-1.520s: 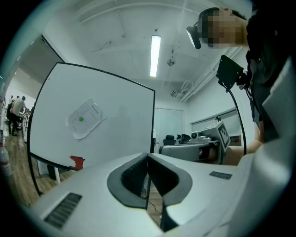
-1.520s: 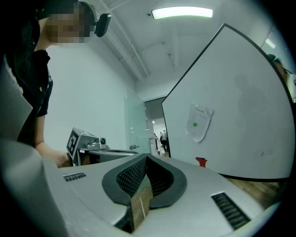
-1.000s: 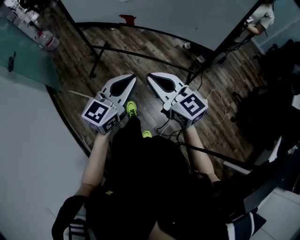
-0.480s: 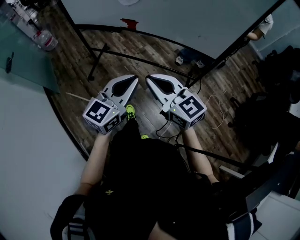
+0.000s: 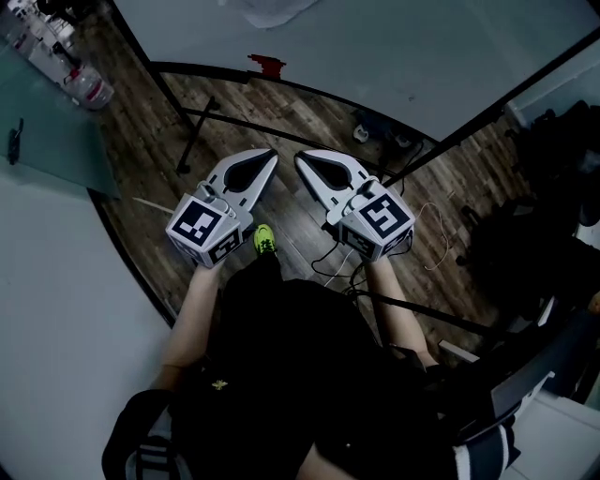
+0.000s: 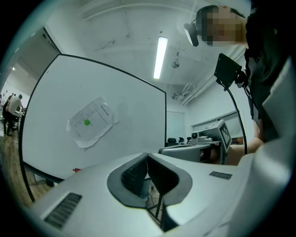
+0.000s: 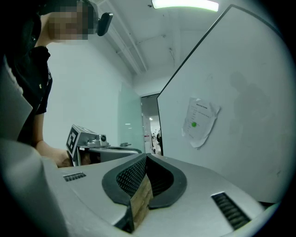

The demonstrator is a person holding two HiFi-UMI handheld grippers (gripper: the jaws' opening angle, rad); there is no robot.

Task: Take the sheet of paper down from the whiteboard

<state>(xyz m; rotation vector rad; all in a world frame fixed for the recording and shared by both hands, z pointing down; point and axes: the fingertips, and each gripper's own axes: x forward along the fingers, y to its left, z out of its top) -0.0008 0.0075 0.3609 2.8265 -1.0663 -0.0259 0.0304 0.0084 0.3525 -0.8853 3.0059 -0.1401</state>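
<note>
A crumpled white sheet of paper [image 6: 91,121] hangs on the whiteboard [image 6: 125,97], pinned by a green round magnet [image 6: 86,122]. The right gripper view shows the paper [image 7: 200,120] ahead and to the right on the whiteboard [image 7: 249,92]. In the head view only the paper's lower edge [image 5: 267,9] shows at the top. My left gripper [image 5: 270,156] and right gripper [image 5: 302,156] are held side by side, level, short of the board. Both are shut with nothing in them: the left's tips [image 6: 147,155] and the right's tips [image 7: 146,156] meet.
The whiteboard stands on a black frame [image 5: 202,117] with feet on the wooden floor. A red object [image 5: 265,64] sits at its lower edge. A glass table [image 5: 47,122] with a bottle [image 5: 89,89] lies left; cables [image 5: 347,258] and dark furniture [image 5: 534,225] lie right.
The person and both grippers have moved closer to the whiteboard, which now fills more of the top of the head view, and the paper's lower edge has come into sight. Both grippers stay shut.
</note>
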